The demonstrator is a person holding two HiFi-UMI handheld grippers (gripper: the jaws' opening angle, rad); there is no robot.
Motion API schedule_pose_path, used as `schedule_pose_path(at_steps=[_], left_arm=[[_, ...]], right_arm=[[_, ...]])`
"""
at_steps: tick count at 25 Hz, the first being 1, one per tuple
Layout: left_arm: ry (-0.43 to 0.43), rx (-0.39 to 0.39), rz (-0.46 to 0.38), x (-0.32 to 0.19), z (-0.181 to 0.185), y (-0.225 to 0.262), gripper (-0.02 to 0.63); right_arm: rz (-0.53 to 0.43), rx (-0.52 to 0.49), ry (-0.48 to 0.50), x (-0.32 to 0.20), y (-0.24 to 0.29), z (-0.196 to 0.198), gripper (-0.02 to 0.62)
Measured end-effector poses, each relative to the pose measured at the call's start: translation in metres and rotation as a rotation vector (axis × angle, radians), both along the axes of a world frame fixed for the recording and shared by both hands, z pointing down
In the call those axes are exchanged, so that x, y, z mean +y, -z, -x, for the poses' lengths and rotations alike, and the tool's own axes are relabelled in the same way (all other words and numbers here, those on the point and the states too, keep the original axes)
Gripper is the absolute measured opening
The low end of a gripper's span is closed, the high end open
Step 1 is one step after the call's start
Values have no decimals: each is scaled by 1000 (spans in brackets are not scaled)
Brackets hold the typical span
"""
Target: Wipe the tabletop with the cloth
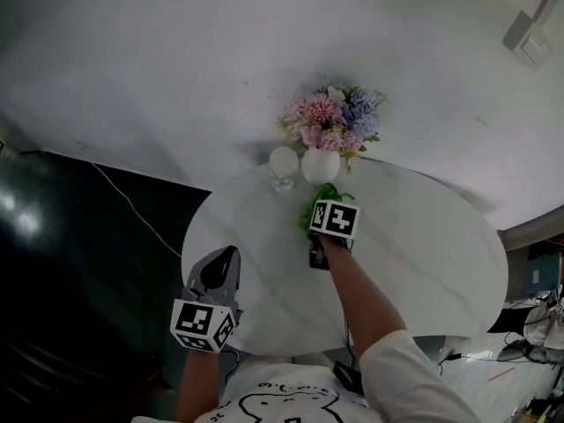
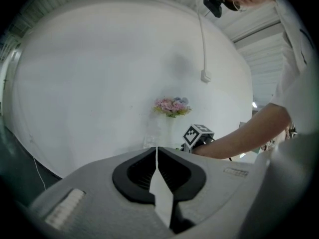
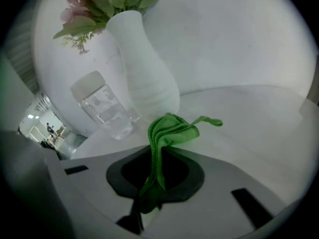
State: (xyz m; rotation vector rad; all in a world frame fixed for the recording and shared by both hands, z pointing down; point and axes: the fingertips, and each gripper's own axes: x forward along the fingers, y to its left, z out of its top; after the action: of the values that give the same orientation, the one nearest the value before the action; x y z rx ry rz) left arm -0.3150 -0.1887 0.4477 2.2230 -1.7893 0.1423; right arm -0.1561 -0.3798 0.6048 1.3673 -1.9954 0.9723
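Right gripper (image 3: 155, 176) is clamped tight on the soft green microfibre cloth (image 3: 169, 131). It's pinching a bunched fold, so most of the cloth pokes out past the jaws, near the white ribbed ceramic vase (image 3: 144, 68) and the clear glass tumbler (image 3: 102, 106). The cloth looks light and floppy, so I'd guess it'll wad up unless it's pressed flat on the round white tabletop (image 1: 414, 254). Left gripper (image 2: 157, 158) is closed on nothing, off by the tabletop's near edge.
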Motion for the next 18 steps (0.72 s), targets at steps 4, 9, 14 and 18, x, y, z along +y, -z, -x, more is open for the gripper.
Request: schedule_pose_path(at_steps=[4, 9, 14, 18], left_arm=[[-20, -4, -10, 2, -10, 3, 20], [-38, -15, -12, 10, -22, 5, 20], [-48, -34, -13, 22, -31, 10, 20], [-51, -53, -12, 31, -33, 14, 20]], right_arm=[[-21, 105, 156, 14, -1, 11, 41], [-38, 166, 319, 28, -2, 22, 41], [-68, 236, 366, 32, 0, 17, 41], [-106, 300, 366, 39, 0, 4, 41]])
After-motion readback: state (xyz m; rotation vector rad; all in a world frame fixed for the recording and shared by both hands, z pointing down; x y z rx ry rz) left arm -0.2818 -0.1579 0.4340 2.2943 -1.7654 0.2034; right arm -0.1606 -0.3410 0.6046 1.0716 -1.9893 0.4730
